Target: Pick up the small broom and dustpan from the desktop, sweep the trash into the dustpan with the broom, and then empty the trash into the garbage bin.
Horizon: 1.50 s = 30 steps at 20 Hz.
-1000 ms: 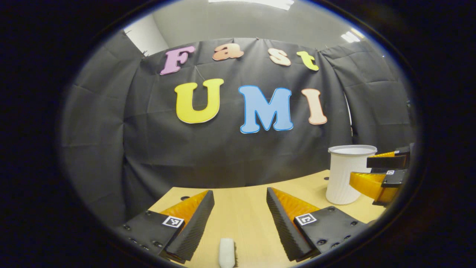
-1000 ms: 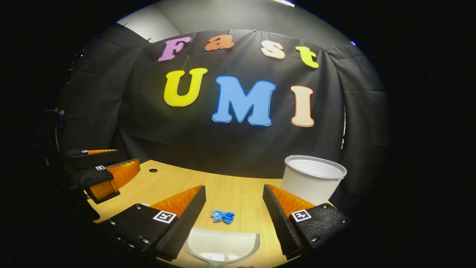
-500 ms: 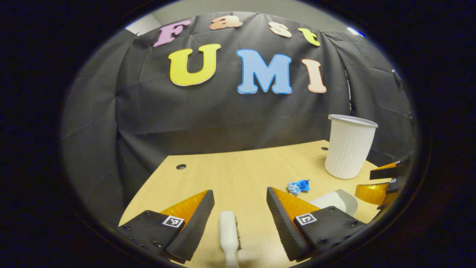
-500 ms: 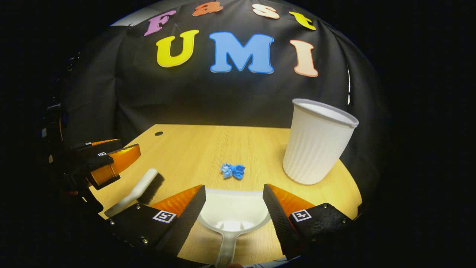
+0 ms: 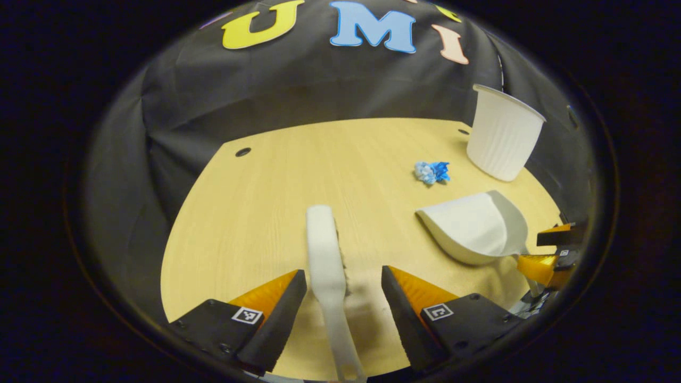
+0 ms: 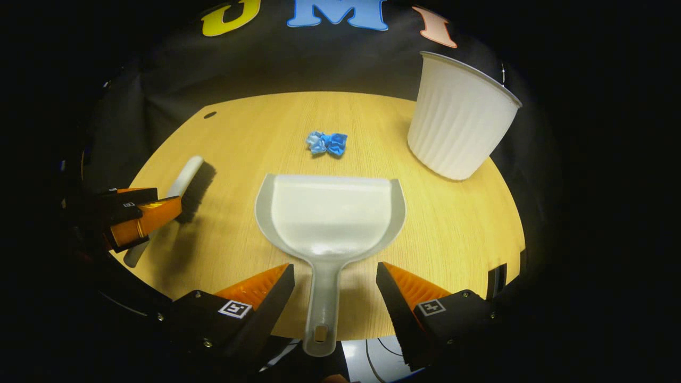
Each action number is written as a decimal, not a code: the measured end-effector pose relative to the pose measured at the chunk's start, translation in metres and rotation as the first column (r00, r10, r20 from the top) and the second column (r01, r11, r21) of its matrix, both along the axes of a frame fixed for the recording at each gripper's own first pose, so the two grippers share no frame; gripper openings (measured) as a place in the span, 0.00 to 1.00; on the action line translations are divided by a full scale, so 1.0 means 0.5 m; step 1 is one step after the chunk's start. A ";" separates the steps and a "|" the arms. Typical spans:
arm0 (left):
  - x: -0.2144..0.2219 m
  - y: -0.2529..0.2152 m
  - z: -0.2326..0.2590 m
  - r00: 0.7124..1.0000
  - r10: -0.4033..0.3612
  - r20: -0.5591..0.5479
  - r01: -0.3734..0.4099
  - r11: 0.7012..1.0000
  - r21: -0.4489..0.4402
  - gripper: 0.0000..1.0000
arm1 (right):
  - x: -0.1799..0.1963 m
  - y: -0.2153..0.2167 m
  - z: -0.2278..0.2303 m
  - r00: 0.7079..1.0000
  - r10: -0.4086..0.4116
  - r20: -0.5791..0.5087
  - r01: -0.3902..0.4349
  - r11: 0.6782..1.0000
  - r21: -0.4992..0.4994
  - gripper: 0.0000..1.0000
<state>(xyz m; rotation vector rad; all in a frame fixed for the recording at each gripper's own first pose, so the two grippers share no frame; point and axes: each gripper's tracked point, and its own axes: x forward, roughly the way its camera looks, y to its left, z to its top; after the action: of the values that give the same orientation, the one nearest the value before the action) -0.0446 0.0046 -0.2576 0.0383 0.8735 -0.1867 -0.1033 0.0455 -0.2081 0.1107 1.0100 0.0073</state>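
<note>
Here, left gripper (image 5: 344, 279) spread astride the white plastic broom handle (image 5: 329, 276), right gripper (image 6: 335, 274) spread astride the empty grey plastic dustpan (image 6: 330, 213), crumpled blue paper scrap (image 6: 326, 143) at its twelve o'clock, white ribbed plastic bin (image 6: 458, 117) at two o'clock, on the light wooden desktop (image 6: 255, 133).

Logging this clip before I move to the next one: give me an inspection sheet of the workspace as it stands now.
Surface: wooden desktop, two small round holes near its back edge.
Job's things: small broom and dustpan lie flat; blue crumpled trash ahead of the pan's lip; white ribbed garbage bin upright, back right.
Clutter: nothing seen.
Grippers: left gripper open astride the broom handle; right gripper open astride the dustpan handle.
Cables: dark cables below the desk's near edge.
Surroundings: black cloth wall.
</note>
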 end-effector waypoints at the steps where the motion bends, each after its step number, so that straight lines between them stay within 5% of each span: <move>1: -0.006 0.003 -0.013 1.000 0.005 -0.018 -0.005 1.000 0.007 0.91 | -0.008 0.003 -0.011 1.000 0.010 -0.027 -0.010 1.000 0.005 0.97; 10: -0.008 0.012 -0.113 0.985 0.012 -0.170 -0.009 1.000 0.020 0.94 | 0.036 0.029 -0.093 0.990 0.058 -0.125 -0.055 0.998 0.024 0.96; 11: -0.003 0.011 -0.115 0.985 0.009 -0.171 -0.005 1.000 0.024 0.96 | 0.035 0.029 -0.097 0.990 0.058 -0.127 -0.055 0.998 0.026 0.90; 12: 0.001 0.012 -0.114 0.986 0.005 -0.169 -0.001 1.000 0.026 0.91 | 0.037 0.027 -0.101 0.990 0.054 -0.129 -0.051 0.998 0.024 0.83; 13: 0.009 0.013 -0.117 0.985 0.001 -0.170 0.004 0.999 0.032 0.85 | 0.037 0.025 -0.105 0.990 0.056 -0.131 -0.054 0.998 0.024 0.88; 17: 0.020 0.015 -0.123 0.985 -0.018 -0.173 0.025 0.999 0.041 0.53 | 0.044 0.009 -0.107 0.992 0.039 -0.119 -0.038 0.999 0.010 0.52; 18: 0.030 0.015 -0.123 0.986 -0.021 -0.167 0.029 0.998 0.047 0.52 | 0.045 0.009 -0.105 0.993 0.035 -0.117 -0.033 0.999 0.014 0.39; 19: 0.036 0.016 -0.123 0.986 -0.035 -0.163 0.044 0.998 0.050 0.48 | 0.047 0.008 -0.100 0.993 0.039 -0.112 -0.038 0.999 0.009 0.36; 30: 0.290 -0.101 -0.118 0.955 -0.268 -0.124 0.278 0.958 0.075 0.45 | 0.087 -0.081 -0.110 0.963 0.246 -0.113 -0.245 0.969 0.019 0.34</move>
<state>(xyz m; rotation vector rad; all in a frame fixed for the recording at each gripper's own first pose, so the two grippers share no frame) 0.1007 -0.0458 -0.3163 0.2380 0.9880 -0.4108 -0.0597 0.0050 -0.2630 -0.0104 1.1335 0.2324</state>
